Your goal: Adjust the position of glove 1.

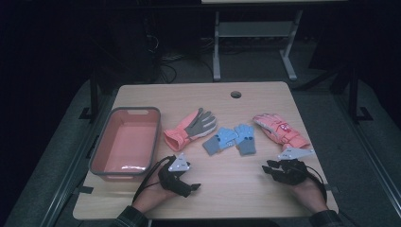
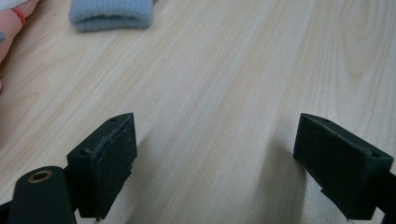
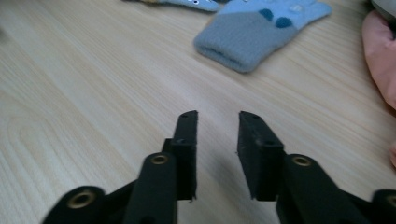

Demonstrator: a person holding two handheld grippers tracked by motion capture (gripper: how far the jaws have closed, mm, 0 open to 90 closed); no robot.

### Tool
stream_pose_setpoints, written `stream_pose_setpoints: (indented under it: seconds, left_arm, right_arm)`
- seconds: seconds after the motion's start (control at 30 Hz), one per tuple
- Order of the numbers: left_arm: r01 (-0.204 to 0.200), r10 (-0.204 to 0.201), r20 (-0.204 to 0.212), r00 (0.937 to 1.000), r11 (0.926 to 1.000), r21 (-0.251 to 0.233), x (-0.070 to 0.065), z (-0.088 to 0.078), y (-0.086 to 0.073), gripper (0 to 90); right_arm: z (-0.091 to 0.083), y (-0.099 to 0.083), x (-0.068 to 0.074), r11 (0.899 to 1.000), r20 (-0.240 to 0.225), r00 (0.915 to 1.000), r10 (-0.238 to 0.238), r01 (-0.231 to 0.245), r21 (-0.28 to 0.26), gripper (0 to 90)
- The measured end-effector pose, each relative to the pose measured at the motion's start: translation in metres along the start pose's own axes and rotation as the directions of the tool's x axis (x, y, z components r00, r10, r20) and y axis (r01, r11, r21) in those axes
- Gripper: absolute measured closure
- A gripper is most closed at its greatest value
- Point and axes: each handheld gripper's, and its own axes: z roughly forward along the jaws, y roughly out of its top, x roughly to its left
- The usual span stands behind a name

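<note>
Four gloves lie across the middle of the table: a pink and grey glove, two small blue knit gloves, and a pink padded glove. My left gripper rests low near the table's front, below the pink and grey glove. In its own view the left gripper is wide open over bare wood, with a blue cuff far ahead. My right gripper sits at the front right. The right gripper is open by a narrow gap, holding nothing, and points at a blue knit glove.
A pink bin with a grey rim stands at the table's left side, nothing inside it. A round cable hole is near the far edge. Bare wood lies between the two grippers. The pink padded glove borders the right gripper's view.
</note>
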Motion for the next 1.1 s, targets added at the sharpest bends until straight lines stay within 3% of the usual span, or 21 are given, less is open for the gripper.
stream_pose_setpoints:
  seconds: [0.07,0.3,0.7,1.1]
  left_arm:
    - [0.001,-0.001,0.001,1.0000,1.0000,0.002,0.000,0.000,0.000,12.7]
    - [-0.003,0.003,0.004,1.0000,1.0000,-0.001,0.001,0.000,0.000,12.9]
    - [0.000,0.000,0.003,1.0000,1.0000,0.001,0.000,0.000,0.000,13.0]
    - [0.003,-0.003,0.005,1.0000,1.0000,0.002,0.000,0.000,0.000,13.0]
  right_arm:
    - [0.004,0.005,-0.003,1.000,-0.020,0.9998,0.002,-0.002,0.002,78.8]
    - [0.014,0.015,-0.008,1.000,-0.039,0.9992,-0.011,0.012,0.009,89.5]
    - [0.030,0.040,-0.021,1.000,-0.091,0.9958,-0.007,0.007,0.000,90.0]
    - [0.052,0.063,-0.031,1.000,-0.099,0.9950,-0.010,0.010,0.000,89.9]
